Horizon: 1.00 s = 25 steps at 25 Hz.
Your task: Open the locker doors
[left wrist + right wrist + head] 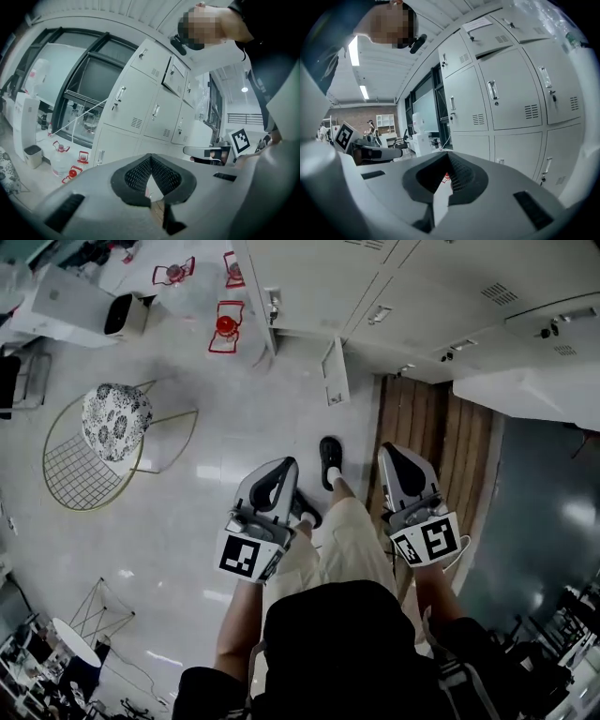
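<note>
A bank of white lockers point(412, 296) stands ahead of me, seen from above. One low door point(335, 371) hangs open toward the floor. My left gripper point(279, 470) and right gripper point(396, 454) are held close to my body, well short of the lockers, on either side of my leg. In the left gripper view the lockers point(140, 103) fill the middle, and one upper door point(171, 75) stands ajar. My left gripper point(150, 159) is shut on nothing. The right gripper view shows closed doors with handles point(493, 90). My right gripper point(449, 160) is shut and empty too.
A gold wire chair with a patterned cushion point(112, 423) stands on the pale floor at left. Water bottles in red holders point(226, 326) sit by the locker's corner, near a white machine point(80, 304). Wooden flooring point(436, 446) runs before the lockers, with a white counter point(534, 390) at right.
</note>
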### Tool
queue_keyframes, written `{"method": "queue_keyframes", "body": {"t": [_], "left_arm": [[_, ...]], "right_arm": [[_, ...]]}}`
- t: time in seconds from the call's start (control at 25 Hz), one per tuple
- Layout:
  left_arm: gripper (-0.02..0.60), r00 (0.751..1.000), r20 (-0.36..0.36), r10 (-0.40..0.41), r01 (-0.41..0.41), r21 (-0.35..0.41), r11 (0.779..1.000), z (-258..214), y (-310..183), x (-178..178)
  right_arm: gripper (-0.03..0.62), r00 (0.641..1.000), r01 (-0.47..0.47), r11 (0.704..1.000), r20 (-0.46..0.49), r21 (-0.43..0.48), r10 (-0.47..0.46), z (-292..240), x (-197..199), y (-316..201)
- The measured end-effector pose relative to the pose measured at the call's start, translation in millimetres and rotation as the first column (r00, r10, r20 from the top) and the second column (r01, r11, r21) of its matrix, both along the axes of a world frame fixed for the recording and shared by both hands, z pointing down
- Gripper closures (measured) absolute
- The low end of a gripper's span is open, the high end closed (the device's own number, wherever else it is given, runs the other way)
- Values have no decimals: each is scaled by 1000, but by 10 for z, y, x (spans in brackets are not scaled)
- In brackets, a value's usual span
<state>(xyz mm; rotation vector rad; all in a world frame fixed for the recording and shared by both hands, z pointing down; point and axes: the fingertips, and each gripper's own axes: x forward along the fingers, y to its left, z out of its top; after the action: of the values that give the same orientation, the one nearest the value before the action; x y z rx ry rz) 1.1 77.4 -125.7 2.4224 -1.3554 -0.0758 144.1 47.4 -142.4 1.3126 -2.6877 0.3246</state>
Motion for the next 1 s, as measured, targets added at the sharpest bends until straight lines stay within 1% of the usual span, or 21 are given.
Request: {"method": "queue_keyframes", "body": {"t": [0.08,0.24,0.4,0.56,0.72,0.8,1.0], "left_arm": [[566,1000,-4,-3,3,-3,1000,-193,90,-40],[566,1000,7,-16,16,47,999,-510,195,-172],[566,1000,6,-26,26,60,998,-746,371,-230],[566,999,-9,-41,41,86,995,-969,466,-270],[566,998,-33,-58,60,93,994,-1161,548,-335],[566,998,-38,-54,58,115,992,-1303,537,-374],[566,999,-15,-29,31,189,982,-1728,494,-456]], "right_arm": [[589,1000,-13,1000,5,7,13,-191,5,91],[589,999,-29,999,25,17,29,-482,-38,211],[589,999,-40,999,23,4,40,-698,-57,402],[589,999,-45,999,13,19,45,-952,-21,497],[589,998,-56,998,10,27,56,-1161,51,542],[589,998,-58,998,14,33,57,-1273,63,522],[589,999,-37,997,11,61,37,-1564,-2,439]]}}
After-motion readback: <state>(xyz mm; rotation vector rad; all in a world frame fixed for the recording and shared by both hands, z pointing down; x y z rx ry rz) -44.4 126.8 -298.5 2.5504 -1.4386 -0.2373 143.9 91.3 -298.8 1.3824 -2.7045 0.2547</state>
